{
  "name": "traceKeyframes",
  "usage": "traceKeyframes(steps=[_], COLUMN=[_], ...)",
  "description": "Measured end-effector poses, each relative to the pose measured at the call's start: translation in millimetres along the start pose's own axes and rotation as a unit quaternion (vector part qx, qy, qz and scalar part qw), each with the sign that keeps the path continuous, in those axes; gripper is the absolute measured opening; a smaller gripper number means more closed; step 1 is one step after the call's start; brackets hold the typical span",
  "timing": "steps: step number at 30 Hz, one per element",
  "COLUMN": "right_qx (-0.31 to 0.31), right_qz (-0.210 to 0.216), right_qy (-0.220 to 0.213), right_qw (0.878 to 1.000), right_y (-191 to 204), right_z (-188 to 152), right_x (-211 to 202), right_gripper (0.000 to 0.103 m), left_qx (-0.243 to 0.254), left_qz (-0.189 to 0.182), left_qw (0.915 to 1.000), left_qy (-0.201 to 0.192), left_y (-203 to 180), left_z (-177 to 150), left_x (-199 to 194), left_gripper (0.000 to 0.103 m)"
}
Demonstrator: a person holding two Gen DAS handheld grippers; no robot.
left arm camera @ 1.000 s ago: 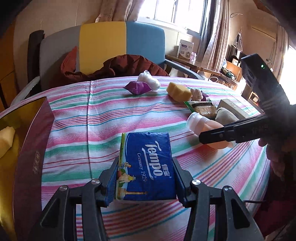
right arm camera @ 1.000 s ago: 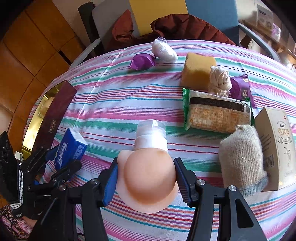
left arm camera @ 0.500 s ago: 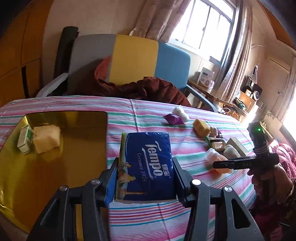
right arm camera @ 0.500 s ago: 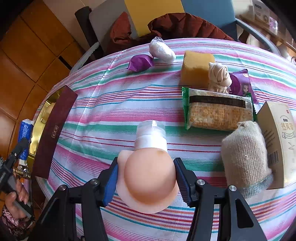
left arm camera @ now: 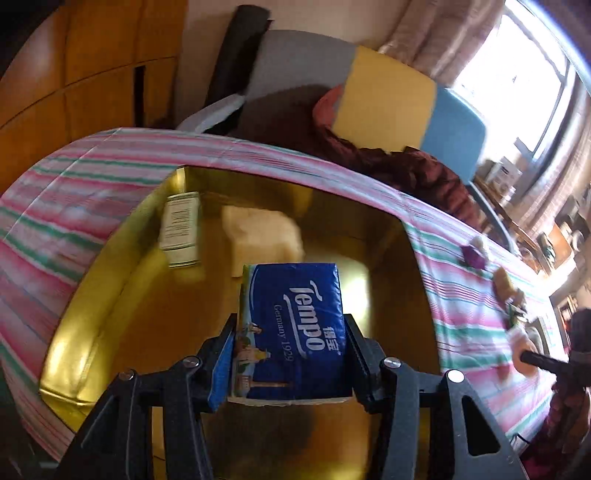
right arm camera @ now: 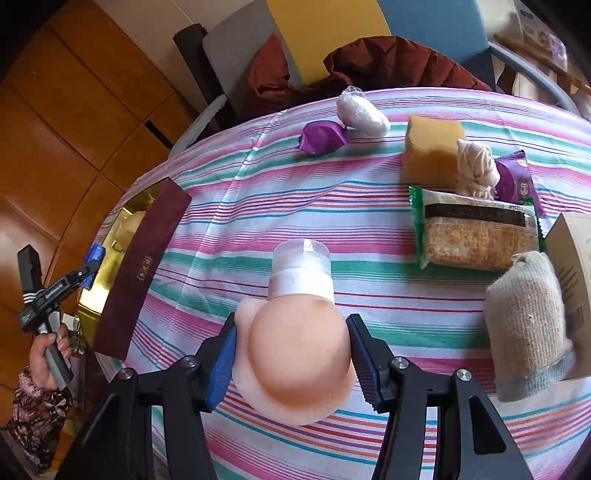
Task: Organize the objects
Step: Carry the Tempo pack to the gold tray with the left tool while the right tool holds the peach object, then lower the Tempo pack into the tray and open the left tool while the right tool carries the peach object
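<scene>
The striped tabletop [right arm camera: 280,206] is crowded on its right side: a yellow sponge [right arm camera: 432,147], a knotted cream cloth [right arm camera: 474,168] leaning against it, a purple snack packet [right arm camera: 515,182] tucked behind a green-edged cracker packet [right arm camera: 476,236], a rolled beige sock [right arm camera: 528,325] and a cardboard box [right arm camera: 572,266] at the edge of the picture. Farther back lie one purple wrapped sweet [right arm camera: 321,137] and one white wrapped bundle [right arm camera: 362,110], touching each other, and beyond them a chair [right arm camera: 332,33] in grey, yellow and blue carries a dark red jacket [right arm camera: 388,59]. At the left end sits a gold box [left arm camera: 155,332] with a maroon outer wall, and two things already lie inside it, a small white carton [left arm camera: 181,229] and a pale yellow sponge [left arm camera: 262,232], side by side near its far wall. The left gripper [left arm camera: 290,363] pinches a blue Tempo tissue pack [left arm camera: 295,325] by its sides and holds it above the open floor of the gold box, clear of both things in there; the pack is glossy blue with white lettering and a strip of colour picture along its left edge. The right gripper [right arm camera: 291,363] has its pads against the round sides of a peach-coloured bottle [right arm camera: 295,343] with a white collar and a clear cap, and the bottle sits over the tabletop near its front edge, with bare cloth all round it
</scene>
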State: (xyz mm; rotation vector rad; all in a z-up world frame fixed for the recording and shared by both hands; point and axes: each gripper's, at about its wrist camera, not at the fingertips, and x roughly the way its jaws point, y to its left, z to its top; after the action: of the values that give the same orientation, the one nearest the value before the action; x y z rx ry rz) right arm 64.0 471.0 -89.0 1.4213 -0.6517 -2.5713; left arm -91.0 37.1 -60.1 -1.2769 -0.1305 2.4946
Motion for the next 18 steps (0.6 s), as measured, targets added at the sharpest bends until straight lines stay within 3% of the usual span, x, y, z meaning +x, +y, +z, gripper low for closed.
traceKeyframes(steps=[7, 13, 18], right_qx=[-0.009, 0.000, -0.019], right_qz=[0.026, 0.071, 0.096], right_qy=[-0.014, -0.012, -0.007], right_qw=[1.000, 0.997, 0.995], right_y=[25, 54, 87], right_z=[-3, -12, -15], right_x=[-5, 0, 4], right_gripper=[0.057, 0.057, 0.057], left_qx=[-0.022, -0.007, 0.010], left_qz=[0.042, 0.069, 0.112], left_qw=[0.9981, 0.9963, 0.9915], left_qy=[0.039, 0.051, 0.066], left_y=[41, 51, 56], left_z=[13, 16, 16], left_x=[22, 35, 42], left_gripper=[0.053, 0.053, 0.054])
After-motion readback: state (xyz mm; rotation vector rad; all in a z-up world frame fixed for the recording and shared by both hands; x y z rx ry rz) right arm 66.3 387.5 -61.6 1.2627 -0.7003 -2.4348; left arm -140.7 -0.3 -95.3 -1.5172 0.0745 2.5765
